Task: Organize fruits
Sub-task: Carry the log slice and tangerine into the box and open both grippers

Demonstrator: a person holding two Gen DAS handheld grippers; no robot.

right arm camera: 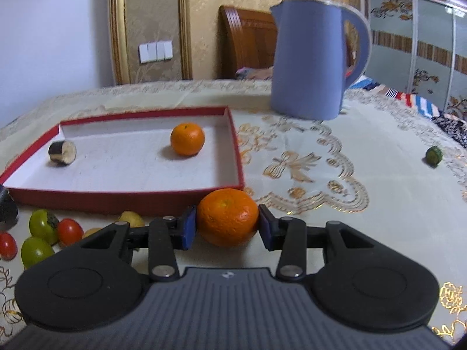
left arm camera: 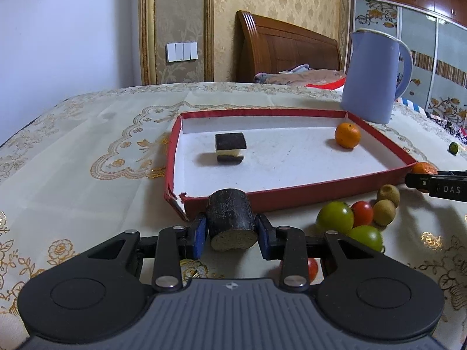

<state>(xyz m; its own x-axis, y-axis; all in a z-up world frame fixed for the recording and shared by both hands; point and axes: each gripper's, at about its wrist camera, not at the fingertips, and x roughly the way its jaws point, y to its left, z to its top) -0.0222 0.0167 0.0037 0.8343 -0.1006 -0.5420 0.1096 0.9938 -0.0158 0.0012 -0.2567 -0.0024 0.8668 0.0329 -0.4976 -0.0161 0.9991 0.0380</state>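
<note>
The left gripper (left arm camera: 232, 232) is squeezed tight on a dark sugarcane piece (left arm camera: 230, 218), just in front of the red tray (left arm camera: 292, 197). The right gripper (right arm camera: 226, 227) is clamped on an orange (right arm camera: 227, 217), also just before the tray. Only the right view shows the small green fruit (right arm camera: 434, 155) clearly, far to its right on the desk (right arm camera: 321, 160). Another orange (right arm camera: 187, 139) sits inside the tray.

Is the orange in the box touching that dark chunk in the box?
Apart. The right wrist view shows the orange and the dark cut piece separated by bare white floor of the red box.
</note>
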